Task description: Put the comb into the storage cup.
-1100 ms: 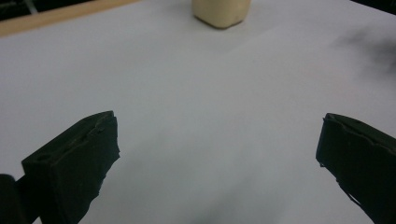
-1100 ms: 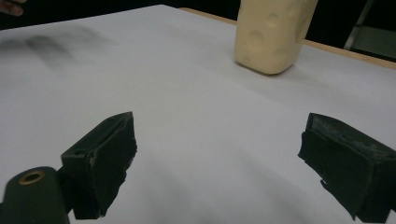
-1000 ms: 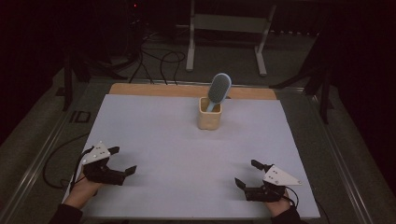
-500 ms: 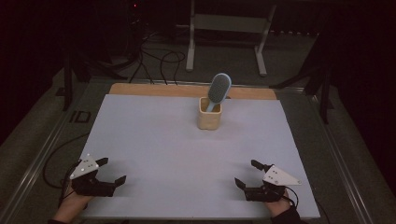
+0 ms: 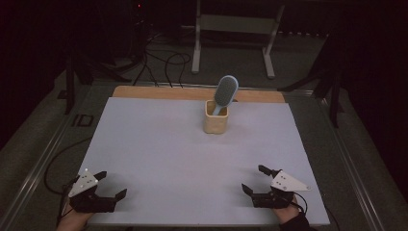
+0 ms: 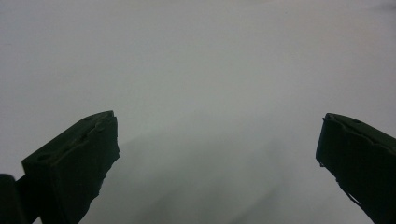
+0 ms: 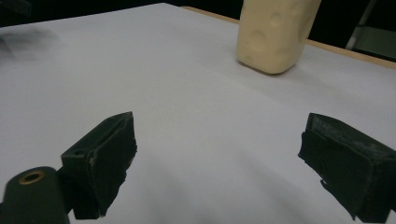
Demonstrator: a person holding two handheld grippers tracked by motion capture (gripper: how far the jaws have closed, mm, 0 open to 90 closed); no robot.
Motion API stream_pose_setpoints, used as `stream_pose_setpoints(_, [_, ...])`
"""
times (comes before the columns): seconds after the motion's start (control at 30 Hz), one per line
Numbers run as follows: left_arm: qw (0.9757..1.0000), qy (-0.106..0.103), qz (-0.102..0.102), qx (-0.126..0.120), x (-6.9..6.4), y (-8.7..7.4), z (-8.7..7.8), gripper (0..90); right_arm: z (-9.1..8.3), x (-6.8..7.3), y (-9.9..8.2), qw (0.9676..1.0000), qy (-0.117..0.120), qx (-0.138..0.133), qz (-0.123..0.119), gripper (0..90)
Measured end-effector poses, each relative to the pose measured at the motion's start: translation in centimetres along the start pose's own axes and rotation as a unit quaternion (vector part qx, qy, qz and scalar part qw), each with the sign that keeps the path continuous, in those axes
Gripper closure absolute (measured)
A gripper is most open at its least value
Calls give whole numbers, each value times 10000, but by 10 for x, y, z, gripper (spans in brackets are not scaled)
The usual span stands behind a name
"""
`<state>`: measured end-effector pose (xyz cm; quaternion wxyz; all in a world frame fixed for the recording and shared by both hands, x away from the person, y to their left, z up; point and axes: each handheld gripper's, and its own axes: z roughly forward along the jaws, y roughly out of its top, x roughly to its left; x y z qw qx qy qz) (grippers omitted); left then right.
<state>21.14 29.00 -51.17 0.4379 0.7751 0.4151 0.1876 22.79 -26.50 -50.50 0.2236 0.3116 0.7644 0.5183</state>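
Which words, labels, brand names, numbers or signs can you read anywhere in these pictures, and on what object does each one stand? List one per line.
None can be read.
The cream holder shows dimples on its wall in the right gripper view but no lettering.
The hairbrush standing in it carries no visible mark.
The white table sheet is blank.
The grey plates on the left gripper and right gripper show small dots, no readable text.
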Motion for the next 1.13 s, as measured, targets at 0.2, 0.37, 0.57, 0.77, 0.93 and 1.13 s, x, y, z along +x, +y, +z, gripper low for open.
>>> stream_pose_setpoints(0.2, [10000, 27, -31, -52, 2, -3, 3, 0, 1, 0, 0, 10000, 14, 3, -25, 101])
stream_pose_setpoints(0.37, [9999, 95, 27, 16, 2, -5, 5, 0, 1, 0, -1, 10000, 27, 22, -29, 101])
stream_pose_setpoints(0.57, [9999, 93, 80, 14, 0, -5, 7, 0, 2, 0, -1, 10000, 40, 29, -21, 101])
stream_pose_setpoints(0.77, [9998, 168, 20, -45, 3, -6, 6, 0, 3, 0, -1, 10000, 39, 75, -15, 101])
stream_pose_setpoints(0.93, [9997, 228, 3, -54, 4, -7, 6, 0, 4, 0, -2, 10000, 46, 67, -10, 101])
stream_pose_setpoints(1.13, [9997, 234, -15, -66, 4, -6, 6, 0, 4, 0, -2, 10000, 54, 75, -3, 101])
